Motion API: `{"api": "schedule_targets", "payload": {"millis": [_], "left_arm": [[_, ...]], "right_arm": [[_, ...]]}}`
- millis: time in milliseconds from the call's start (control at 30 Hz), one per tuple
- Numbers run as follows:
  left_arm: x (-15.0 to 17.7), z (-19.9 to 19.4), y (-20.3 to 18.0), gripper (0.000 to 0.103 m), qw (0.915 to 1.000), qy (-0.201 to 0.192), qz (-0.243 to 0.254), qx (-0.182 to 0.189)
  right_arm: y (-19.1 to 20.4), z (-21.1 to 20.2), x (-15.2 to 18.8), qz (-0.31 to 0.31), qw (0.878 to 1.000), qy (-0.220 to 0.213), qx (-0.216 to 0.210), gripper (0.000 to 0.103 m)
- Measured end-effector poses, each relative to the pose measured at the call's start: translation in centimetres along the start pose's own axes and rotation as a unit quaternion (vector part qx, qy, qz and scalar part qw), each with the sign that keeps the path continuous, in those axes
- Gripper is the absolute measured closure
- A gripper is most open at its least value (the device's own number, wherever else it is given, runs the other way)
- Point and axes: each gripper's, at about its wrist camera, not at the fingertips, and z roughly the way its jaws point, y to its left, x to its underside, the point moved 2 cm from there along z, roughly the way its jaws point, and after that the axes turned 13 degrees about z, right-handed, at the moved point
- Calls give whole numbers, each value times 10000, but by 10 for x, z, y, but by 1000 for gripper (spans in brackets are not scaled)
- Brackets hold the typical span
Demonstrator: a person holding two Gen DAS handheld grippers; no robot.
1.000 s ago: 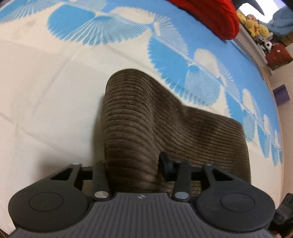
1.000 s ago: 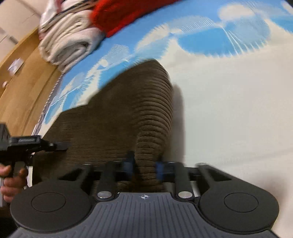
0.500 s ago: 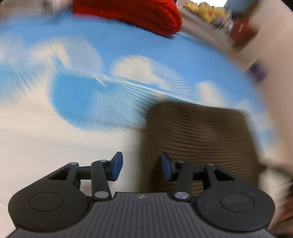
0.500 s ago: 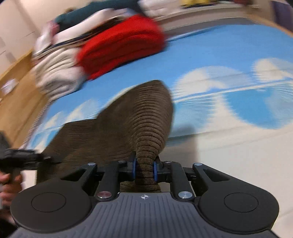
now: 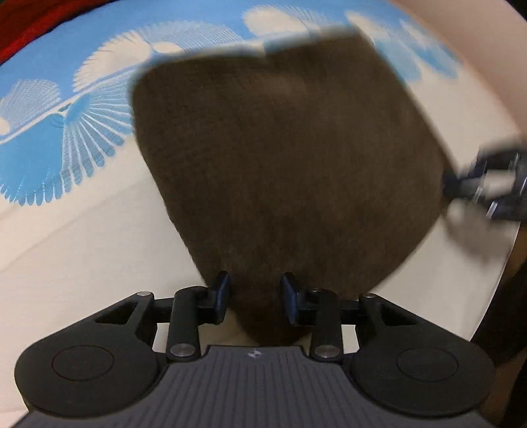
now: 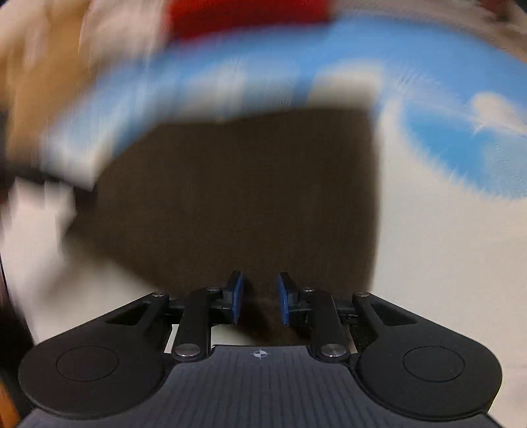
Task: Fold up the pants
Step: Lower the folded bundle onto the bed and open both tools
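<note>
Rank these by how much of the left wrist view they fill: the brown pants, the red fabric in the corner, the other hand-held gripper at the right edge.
1. Brown pants, by far the largest.
2. Right hand-held gripper and red fabric: both small slivers cut off by the frame, and the hand-held gripper is blurred, so no ranking between them.

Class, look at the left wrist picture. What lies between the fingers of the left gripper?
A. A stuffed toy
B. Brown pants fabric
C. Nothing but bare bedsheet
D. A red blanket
B: in the left wrist view the brown pants narrow to a point that runs down between the two fingers of the left gripper, lying over the blue and white bedsheet.
</note>
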Motion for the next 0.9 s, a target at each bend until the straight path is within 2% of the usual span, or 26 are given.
{"api": "schedule_targets", "payload": {"millis": [33, 67, 133, 233, 300, 333, 367, 400, 500, 600, 667, 700, 733, 767, 800, 833, 867, 900], "left_arm": [[-2, -4, 1, 63, 10000, -36, -38, 6], [-4, -10, 4, 63, 9998, -122, -166, 34], [-9, -30, 15, 63, 9975, -601, -364, 25], [-22, -54, 31, 63, 9874, -1374, -788, -32], [-30, -57, 38, 63, 9810, -1638, -1031, -113], [-32, -46, 41, 63, 9835, -1463, -1048, -161], [-33, -22, 42, 67, 9913, -837, -948, -355], [-30, -2, 40, 63, 9946, -398, -806, -510], [-39, -9, 42, 65, 9929, -394, -966, -567], [-46, -42, 46, 65, 9866, -1046, -904, -867], [-53, -45, 57, 65, 9804, -1356, -1197, -783], [-53, -40, 64, 68, 9779, -1422, -1383, -659], [-52, -27, 69, 69, 9789, -1275, -1484, -586], [-49, -6, 75, 71, 9836, -791, -1462, -701], [-45, 13, 76, 67, 9863, -401, -1330, -889], [-44, 21, 76, 67, 9866, -297, -1257, -993], [-47, 19, 78, 68, 9862, -295, -1306, -975], [-50, 14, 80, 71, 9850, -334, -1404, -944]], "right_arm": [[5, -4, 1, -269, 9996, -34, 10, 79], [2, -5, -1, -119, 9999, 28, -66, 79], [-7, -9, -12, 159, 9997, 19, -183, 79], [-18, -18, -30, 479, 9977, -421, -249, 79], [-26, -21, -47, 851, 9927, -798, -294, 76], [-29, -22, -58, 1063, 9884, -1063, -220, 71], [-32, -21, -67, 1274, 9831, -1307, -114, 64], [-36, -19, -74, 1430, 9788, -1466, -26, 63], [-47, -7, -102, 1854, 9661, -1772, 303, 62], [-56, 13, -119, 2009, 9608, -1832, 534, 62], [-61, 32, -128, 2048, 9616, -1727, 595, 62], [-64, 42, -130, 1993, 9628, -1646, 790, 63], [-63, 51, -130, 1935, 9633, -1527, 1066, 63], [-69, 63, -132, 1964, 9625, -1369, 1275, 62], [-77, 67, -132, 2150, 9598, -1300, 1248, 62], [-84, 71, -133, 2363, 9560, -1296, 1156, 60], [-87, 73, -134, 2523, 9532, -1288, 1055, 56], [-89, 76, -135, 2607, 9519, -1269, 993, 56]]}}
